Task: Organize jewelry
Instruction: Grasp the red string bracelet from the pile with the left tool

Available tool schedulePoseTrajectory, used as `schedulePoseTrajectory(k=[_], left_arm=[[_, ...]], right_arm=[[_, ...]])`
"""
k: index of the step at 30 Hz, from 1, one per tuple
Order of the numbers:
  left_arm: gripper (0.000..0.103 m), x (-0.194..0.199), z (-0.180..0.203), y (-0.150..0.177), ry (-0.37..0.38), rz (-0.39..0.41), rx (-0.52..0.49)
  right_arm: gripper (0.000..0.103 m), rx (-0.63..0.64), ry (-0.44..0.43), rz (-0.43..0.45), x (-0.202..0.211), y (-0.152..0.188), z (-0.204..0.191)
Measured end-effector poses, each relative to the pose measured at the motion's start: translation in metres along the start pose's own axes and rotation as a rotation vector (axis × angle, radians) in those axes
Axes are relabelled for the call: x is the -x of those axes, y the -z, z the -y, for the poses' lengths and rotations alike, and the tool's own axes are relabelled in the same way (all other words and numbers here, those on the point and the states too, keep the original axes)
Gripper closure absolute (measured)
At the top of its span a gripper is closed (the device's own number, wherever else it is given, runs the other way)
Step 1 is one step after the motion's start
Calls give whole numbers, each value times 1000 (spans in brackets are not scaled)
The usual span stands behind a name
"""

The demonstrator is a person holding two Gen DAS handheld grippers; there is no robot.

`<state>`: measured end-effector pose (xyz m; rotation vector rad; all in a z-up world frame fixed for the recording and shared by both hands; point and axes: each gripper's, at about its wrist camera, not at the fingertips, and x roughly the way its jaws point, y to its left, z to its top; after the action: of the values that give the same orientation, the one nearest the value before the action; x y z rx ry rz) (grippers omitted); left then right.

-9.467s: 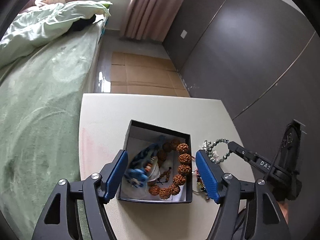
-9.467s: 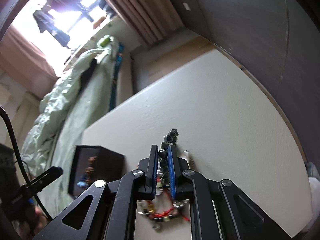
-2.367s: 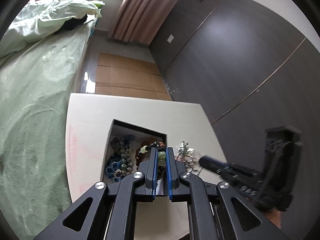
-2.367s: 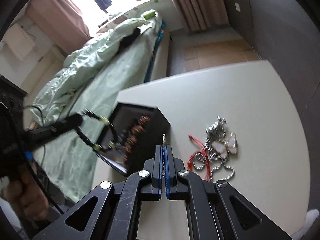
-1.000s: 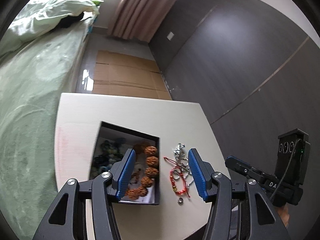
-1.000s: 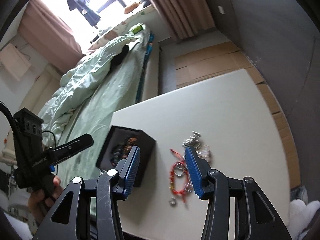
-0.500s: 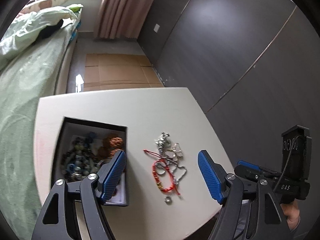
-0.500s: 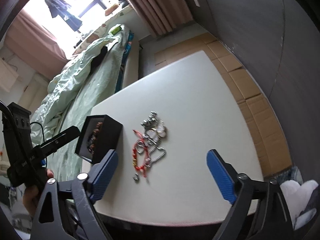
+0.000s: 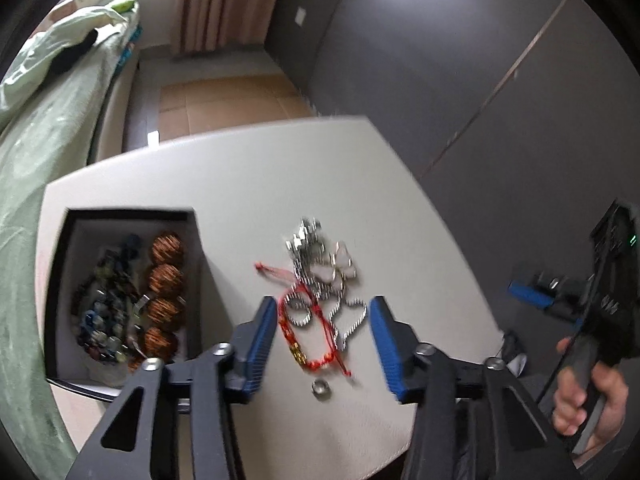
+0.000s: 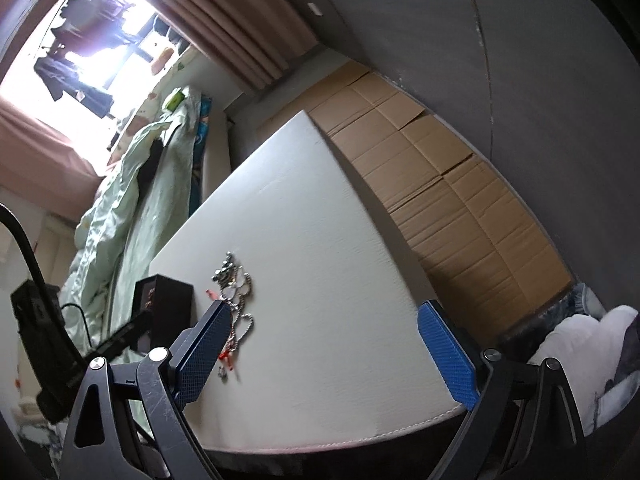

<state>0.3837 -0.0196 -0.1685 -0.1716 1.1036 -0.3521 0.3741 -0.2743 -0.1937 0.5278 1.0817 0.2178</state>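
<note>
Left tool [image 9: 323,334]: jaws apart and just now narrowing, blue pads poised over the loose jewellery with nothing pressed between them; no contact can be made out. Red cord bracelet [image 9: 306,330]: flat on the table, directly between the left tool's pads in its own view. Silver chain [image 9: 344,312]: tangled with the bracelet, trailing toward the right-hand pad. Cluster of silver pieces with pale butterfly-shaped charm [image 9: 320,256]: just beyond the chain, touching it. Small ring [image 9: 321,388]: alone, nearer the table's front edge, just short of the bracelet. Black box [image 9: 192,264]: open, white-lined, beside the pile to its left; holds large brown carved beads [image 9: 164,292] along its right wall and a heap of dark blue and green beads [image 9: 104,312] on the left. Right tool [image 10: 324,344]: jaws spread wide, empty, over the bare table right of the pile, gripped by a hand [image 9: 588,400] at the near corner. Nothing lies between either tool and the pile. Table [image 10: 320,240]: off-white, textured, rounded corners. Surroundings: bed with pale green cover [image 9: 36,152] along the left; flattened cardboard [image 10: 440,168] on the floor beyond; dark grey panelled wall [image 9: 460,60]; pink-brown curtains [image 10: 240,32] at a bright window.
</note>
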Motion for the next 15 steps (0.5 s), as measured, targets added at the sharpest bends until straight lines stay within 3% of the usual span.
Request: schedulePoseTrajectory(k=[8, 11, 15], left_arm=[[78, -32, 0, 11, -117, -97, 10], [79, -40, 3, 14, -193, -103, -9], [79, -50, 4, 17, -225, -127, -8]], right_arm=[[9, 24, -29, 9, 3, 1, -4], [9, 35, -35, 3, 1, 1, -7], [9, 50, -22, -11, -6, 2, -11]])
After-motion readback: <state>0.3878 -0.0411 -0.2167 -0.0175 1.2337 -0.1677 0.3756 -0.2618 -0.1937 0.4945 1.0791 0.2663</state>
